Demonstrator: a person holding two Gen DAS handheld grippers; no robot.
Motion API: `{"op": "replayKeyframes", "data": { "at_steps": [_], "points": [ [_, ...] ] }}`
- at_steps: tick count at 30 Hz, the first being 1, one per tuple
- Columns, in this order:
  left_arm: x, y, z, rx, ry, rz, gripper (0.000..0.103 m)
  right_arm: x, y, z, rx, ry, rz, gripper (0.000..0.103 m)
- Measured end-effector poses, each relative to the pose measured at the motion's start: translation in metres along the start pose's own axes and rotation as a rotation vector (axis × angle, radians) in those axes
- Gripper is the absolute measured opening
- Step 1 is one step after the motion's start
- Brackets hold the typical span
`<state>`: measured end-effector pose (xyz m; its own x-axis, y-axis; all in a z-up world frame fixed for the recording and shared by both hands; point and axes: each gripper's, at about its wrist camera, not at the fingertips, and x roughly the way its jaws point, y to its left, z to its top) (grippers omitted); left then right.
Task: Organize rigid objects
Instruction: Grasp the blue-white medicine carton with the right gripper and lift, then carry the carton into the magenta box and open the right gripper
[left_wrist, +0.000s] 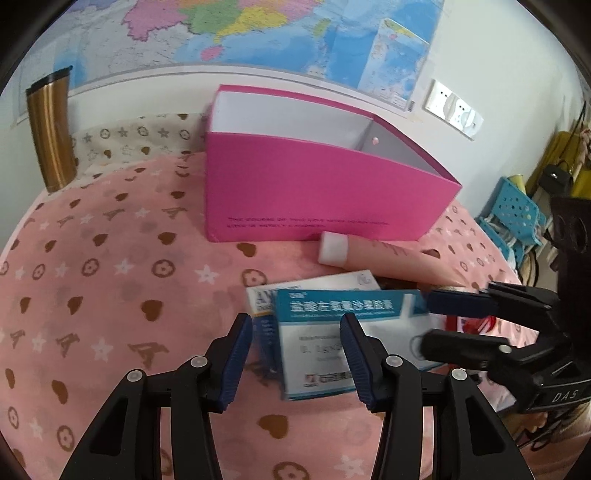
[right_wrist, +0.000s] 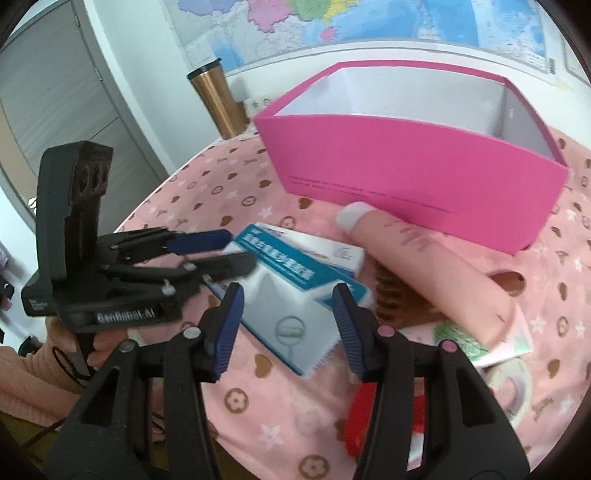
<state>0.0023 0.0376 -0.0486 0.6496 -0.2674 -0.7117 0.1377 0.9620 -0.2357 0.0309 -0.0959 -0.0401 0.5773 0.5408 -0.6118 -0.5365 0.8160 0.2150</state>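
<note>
On the desk, just in front of the open magenta cardboard box (left_wrist: 314, 192), a blue-and-white medicine carton (left_wrist: 314, 350) is seen tilted and blurred, with a second white carton (left_wrist: 258, 302) partly under it. A pale pink tube with a white cap (left_wrist: 388, 258) is laid against the foot of the magenta box.

The desk is covered by a pink cloth printed with brown hearts and white stars (left_wrist: 110, 295). A copper-coloured tumbler with a black lid (left_wrist: 51, 129) is stood at its far edge. A coloured map (left_wrist: 258, 29) and a white wall socket (left_wrist: 452, 107) are fixed to the pale wall. A blue perforated stool (left_wrist: 517, 214) is seen at the right.

Only in the right wrist view are shown a grey door (right_wrist: 55, 92), a brown toothed comb (right_wrist: 395, 299) under the tube, a green-patterned packet (right_wrist: 461, 336), a roll of tape (right_wrist: 517, 384) and a blurred red object (right_wrist: 365, 413). The socket and stool are shown only in the left wrist view.

The right hand-held gripper (right_wrist: 286, 328) is half open and appears clamped on the blue-and-white carton, which is framed by both pads. The left hand-held gripper (left_wrist: 295, 362) is held partly open beside the carton's end; no pad is seen pressing on anything.
</note>
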Motion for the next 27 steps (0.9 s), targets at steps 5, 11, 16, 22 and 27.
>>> {"op": "replayKeyframes", "data": {
  "at_steps": [5,11,16,22,27],
  "points": [
    [0.001,0.003,0.000,-0.002,0.000,-0.006,0.050,-0.007,-0.006,-0.019,0.023,0.045,-0.027,0.053],
    [-0.001,-0.005,-0.004,0.024,0.021,-0.017,0.047,0.005,-0.002,-0.013,0.014,0.062,-0.020,0.053],
    [-0.005,-0.011,-0.002,0.033,0.025,0.004,0.047,0.008,-0.003,-0.006,0.034,0.047,-0.020,0.053],
    [-0.011,-0.013,0.011,0.025,0.006,-0.002,0.046,-0.002,-0.005,0.003,0.020,0.021,-0.029,0.053],
    [-0.017,-0.012,0.029,0.023,-0.012,-0.017,0.046,-0.011,-0.007,0.015,0.016,-0.005,-0.033,0.053]
  ]
}}
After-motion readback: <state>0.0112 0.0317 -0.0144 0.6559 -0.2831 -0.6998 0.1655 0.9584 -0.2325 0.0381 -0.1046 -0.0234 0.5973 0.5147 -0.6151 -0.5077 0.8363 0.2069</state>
